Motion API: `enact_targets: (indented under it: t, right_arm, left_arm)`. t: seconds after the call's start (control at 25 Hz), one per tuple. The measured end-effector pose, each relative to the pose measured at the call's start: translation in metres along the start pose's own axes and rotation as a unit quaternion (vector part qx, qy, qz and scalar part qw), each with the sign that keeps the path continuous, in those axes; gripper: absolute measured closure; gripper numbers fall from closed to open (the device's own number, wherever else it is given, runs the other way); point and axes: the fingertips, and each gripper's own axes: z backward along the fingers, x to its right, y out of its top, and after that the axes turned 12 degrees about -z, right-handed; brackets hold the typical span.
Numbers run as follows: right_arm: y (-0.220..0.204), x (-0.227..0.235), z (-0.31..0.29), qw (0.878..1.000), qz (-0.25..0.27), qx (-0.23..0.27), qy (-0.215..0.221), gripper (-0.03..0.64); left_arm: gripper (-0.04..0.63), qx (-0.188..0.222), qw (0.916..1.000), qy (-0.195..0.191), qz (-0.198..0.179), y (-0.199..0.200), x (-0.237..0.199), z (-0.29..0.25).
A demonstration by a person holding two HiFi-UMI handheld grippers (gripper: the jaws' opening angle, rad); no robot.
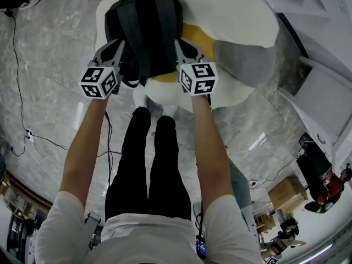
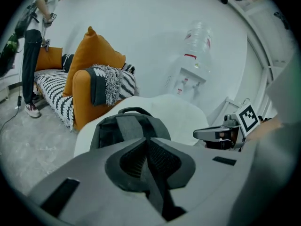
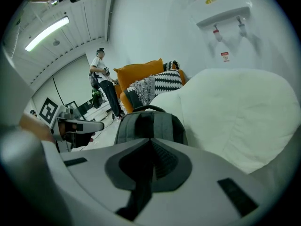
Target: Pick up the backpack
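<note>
Left gripper [image 1: 119, 44] and right gripper [image 1: 181, 43], both clenched empty, flank the backpack [image 1: 146, 26] at 8 and 4, probably lining up on its straps.

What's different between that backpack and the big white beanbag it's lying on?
The backpack is dark grey and black; the beanbag is white. The backpack is far smaller, and the beanbag spreads well beyond it. The backpack has straps and a carry handle; the beanbag is plain. Both look soft.

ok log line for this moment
backpack on cushion | left fingers shut, at its left | right fingers shut, at its right
</note>
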Motion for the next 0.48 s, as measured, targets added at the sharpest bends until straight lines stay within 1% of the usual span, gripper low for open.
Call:
enact_targets:
  t: [0.12,0.2,0.32,0.48]
  right_arm:
    - [-0.005,0.006,-0.015,1.0,0.008,-0.01,0.004,0.609]
    - [-0.007,0.011,-0.025,1.0,0.014,-0.015,0.006,0.609]
    - [-0.011,0.022,-0.037,1.0,0.02,-0.021,-0.003,0.607]
    - [-0.012,0.031,-0.048,0.999,0.024,-0.024,-0.013,0.595]
  left_arm:
    - [0.59,-0.012,0.9999,-0.003,0.005,-0.013,-0.008,-0.012]
    - [0.561,-0.018,0.9998,-0.006,0.006,-0.02,-0.014,-0.022]
    - [0.517,-0.025,0.9996,-0.014,0.009,-0.029,-0.018,-0.033]
    - [0.48,-0.027,0.9993,-0.026,0.008,-0.033,-0.02,-0.044]
